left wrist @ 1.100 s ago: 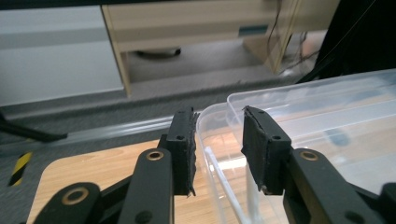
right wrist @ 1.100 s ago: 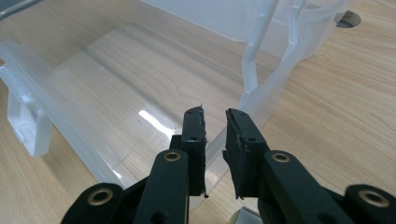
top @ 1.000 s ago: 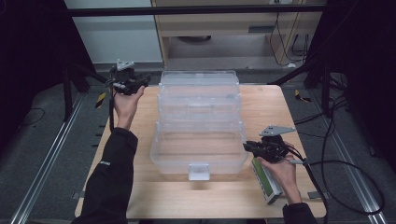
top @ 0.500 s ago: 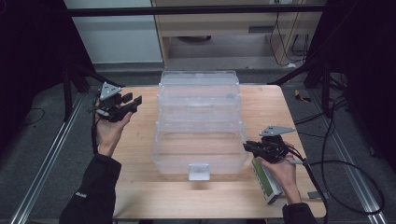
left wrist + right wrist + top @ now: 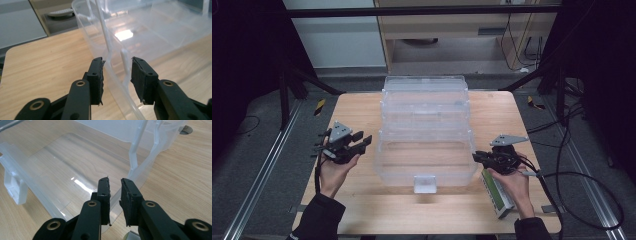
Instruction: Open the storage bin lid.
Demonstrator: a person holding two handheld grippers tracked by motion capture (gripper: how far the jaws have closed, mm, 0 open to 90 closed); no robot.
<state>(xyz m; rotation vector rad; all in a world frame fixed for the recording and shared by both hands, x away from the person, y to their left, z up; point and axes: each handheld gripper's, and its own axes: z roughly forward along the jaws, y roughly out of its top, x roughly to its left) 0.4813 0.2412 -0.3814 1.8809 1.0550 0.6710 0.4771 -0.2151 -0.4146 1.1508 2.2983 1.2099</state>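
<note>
Where the bin point(image 5: 424, 172) stands: between both grippers, long axis running away from the onlooker.
Left gripper point(image 5: 363, 143): fingers released and astride the bin's left wall, not pressing; jaws have just been closing.
Right gripper point(image 5: 477, 156): fingers apparently clenched on the right rim.
Nearer hand: both at the walls.
Coming move: judged to turn on the left pinch.
Contents: bin empty.

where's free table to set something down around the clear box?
Bare wood: the table's far-left corner beside the clear box, the far-right corner, and the front strip between the box's latch and the table edge. Crowded: both box flanks, with the left hand-held gripper and right hand-held gripper; front right holds a green-and-white pack.
</note>
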